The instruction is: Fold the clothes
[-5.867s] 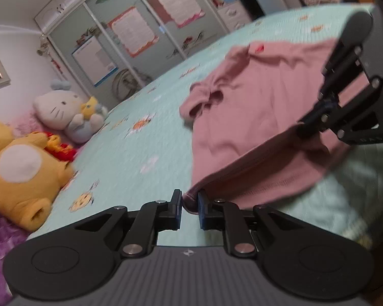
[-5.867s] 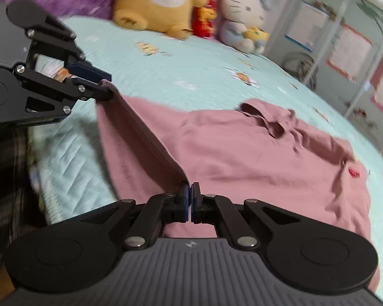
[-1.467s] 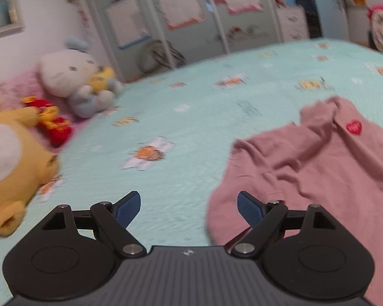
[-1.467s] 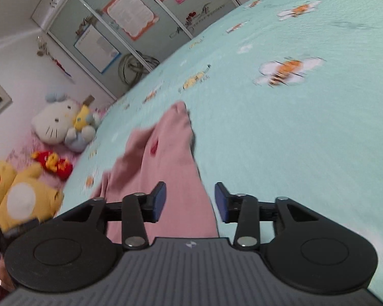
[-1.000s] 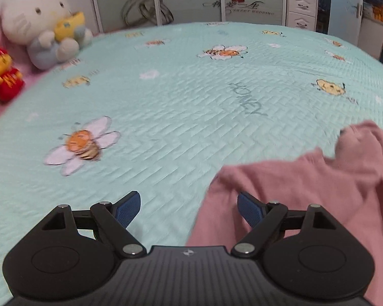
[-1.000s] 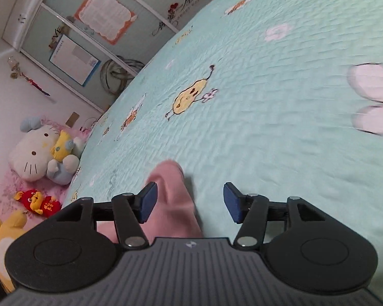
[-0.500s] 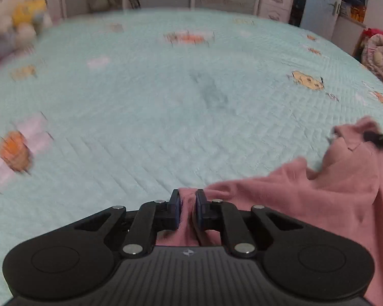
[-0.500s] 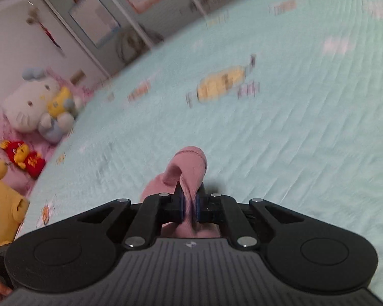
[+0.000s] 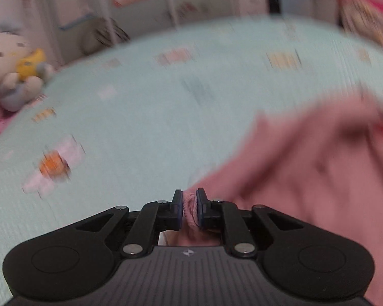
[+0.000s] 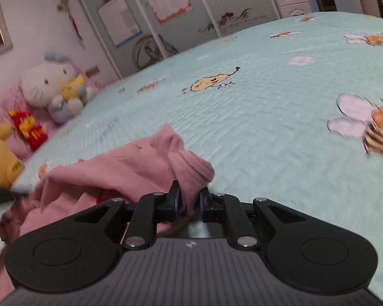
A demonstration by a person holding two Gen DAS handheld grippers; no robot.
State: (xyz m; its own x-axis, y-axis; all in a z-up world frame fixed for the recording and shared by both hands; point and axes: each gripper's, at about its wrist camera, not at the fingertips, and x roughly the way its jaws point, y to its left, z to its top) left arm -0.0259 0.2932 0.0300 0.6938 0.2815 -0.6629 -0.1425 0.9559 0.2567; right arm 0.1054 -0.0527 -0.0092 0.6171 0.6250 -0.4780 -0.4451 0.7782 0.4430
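Note:
A pink sweatshirt [image 9: 306, 168] lies bunched on the mint bedspread [image 9: 140, 127], blurred in the left wrist view. My left gripper [image 9: 189, 205] pinches a rolled edge of it between its pads, and the jaws are opening slightly with the cloth still pressed. In the right wrist view the sweatshirt [image 10: 130, 168] spreads to the left, showing a bit of its red patch [image 10: 104, 199]. My right gripper [image 10: 189, 201] holds a thick cuff-like fold between its pads. Its jaws are also opening a little, with the cloth still between them.
The mint bedspread [image 10: 268, 127] has bee and flower prints. A white cat plush [image 10: 53, 84], a red toy [image 10: 28, 127] and a yellow bear [image 10: 0, 158] sit along the left side. Wardrobe doors with posters [image 10: 166, 12] stand beyond the bed.
A second ago both grippers stood open over the sweatshirt's edges. They have since shut on the cloth and moved with it, and both views have rolled. The garment is more bunched.

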